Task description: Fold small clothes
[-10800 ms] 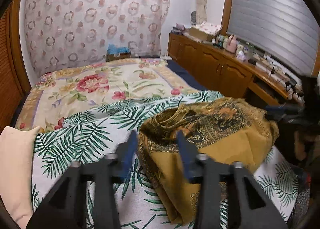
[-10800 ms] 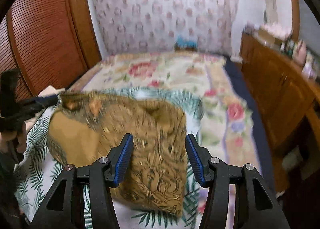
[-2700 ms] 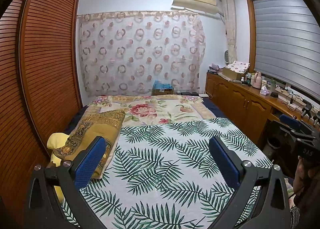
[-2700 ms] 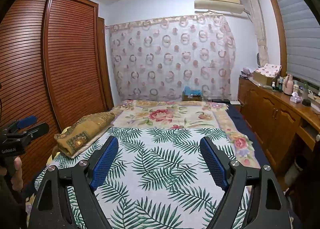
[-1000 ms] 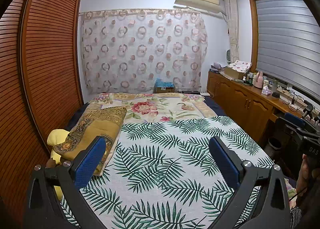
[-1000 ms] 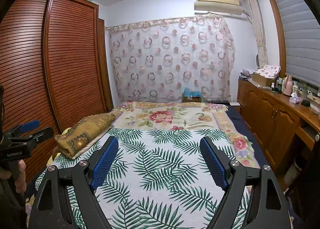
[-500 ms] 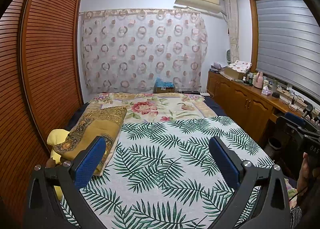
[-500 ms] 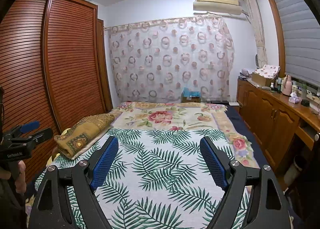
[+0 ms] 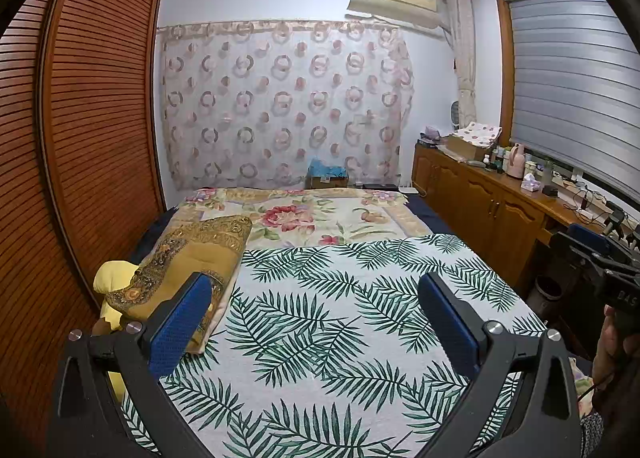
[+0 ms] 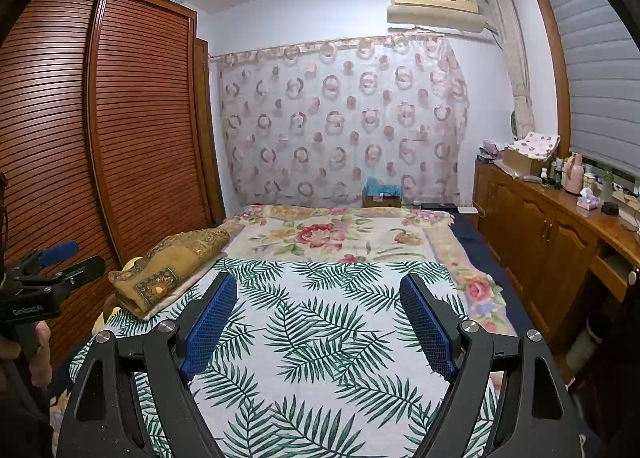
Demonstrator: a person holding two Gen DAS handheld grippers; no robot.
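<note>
On the bed's palm-leaf sheet (image 9: 320, 318) my left tongs (image 9: 316, 300) and right tongs (image 10: 318, 298) gape empty, while the folded mustard garment (image 9: 196, 258) lies at the left edge, its near end hidden behind my left finger (image 9: 180, 322).

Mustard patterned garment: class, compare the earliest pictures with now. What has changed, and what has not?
The mustard garment, earlier half-folded in the middle of the palm-leaf sheet in front of both grippers, now lies folded at the sheet's left edge. The left gripper and right gripper have pulled back, open wider and empty. The bedding is unchanged.
</note>
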